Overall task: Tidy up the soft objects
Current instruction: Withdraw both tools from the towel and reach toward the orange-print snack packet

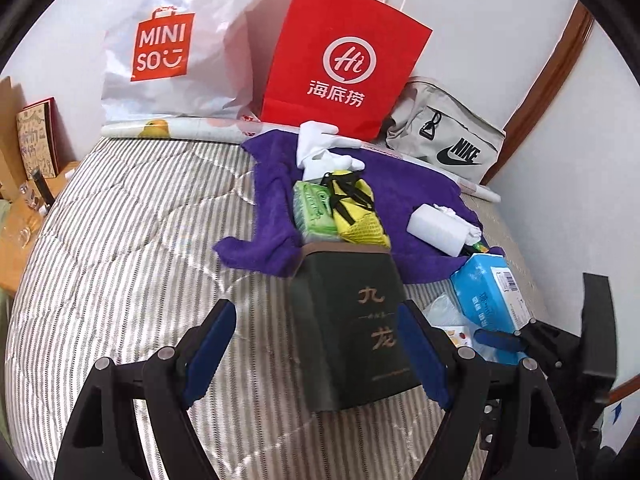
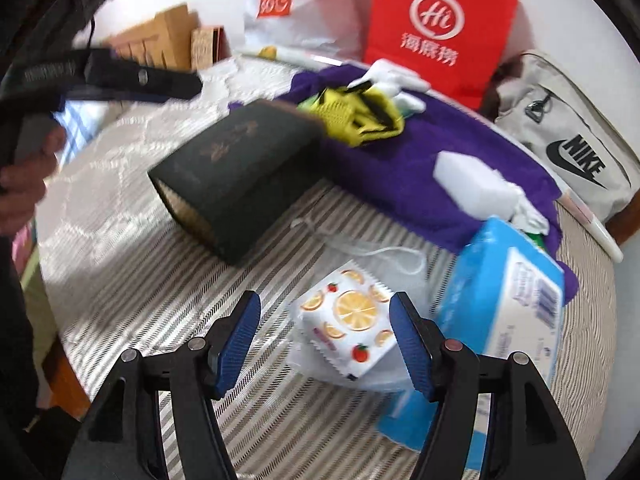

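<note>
Citrus-print pack (image 2: 347,326) lying flat on the striped bed (image 2: 132,280), right between the wide-open right gripper (image 2: 325,338), blue pack (image 2: 506,300) just beside. Best to drop straight down, pinch the middle, skip the cord. Left gripper (image 1: 316,350) open too, straddling the dark box (image 1: 354,320), not clamping.

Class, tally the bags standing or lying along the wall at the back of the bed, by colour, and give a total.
White plastic Miniso bag: 1
Red paper Haidilao bag: 1
Beige fabric Nike bag: 1
Total: 3
</note>
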